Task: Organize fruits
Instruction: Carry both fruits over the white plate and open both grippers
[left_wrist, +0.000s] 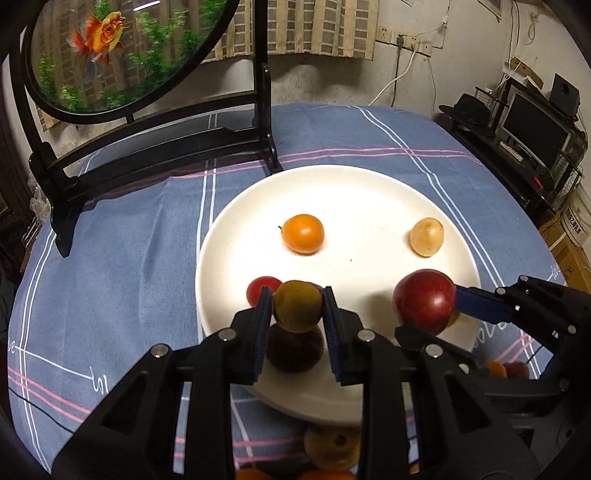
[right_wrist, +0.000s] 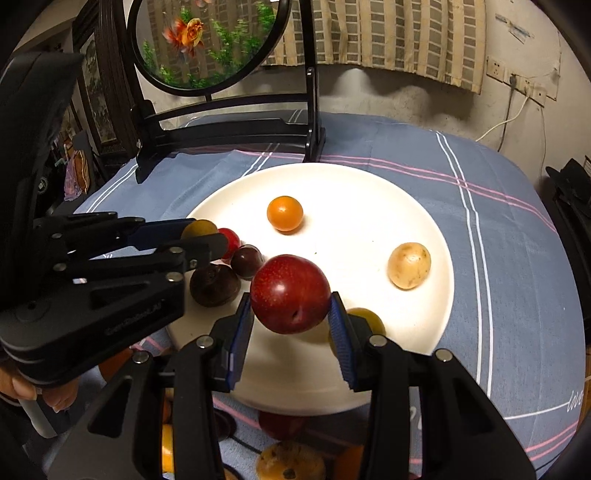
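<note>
While left tool (left_wrist: 297, 308) grips olive fruit (left_wrist: 297, 311) | yellow fruit (right_wrist: 365, 320) (right-wrist view only)

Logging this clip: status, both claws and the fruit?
Left claw shut on olive plum. Right claw shut on red plum. Both over plate; dark fruit directly beneath left.

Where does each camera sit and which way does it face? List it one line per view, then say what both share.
Left wrist: rides the left gripper, looking forward over the white plate; its fingers clamp a yellow-green fruit, with the right gripper entering from the right.
Right wrist: rides the right gripper, facing the same plate; its fingers hold a red fruit, left gripper at left.
Shared: plate, orange fruit, pale fruit, goldfish screen.
</note>
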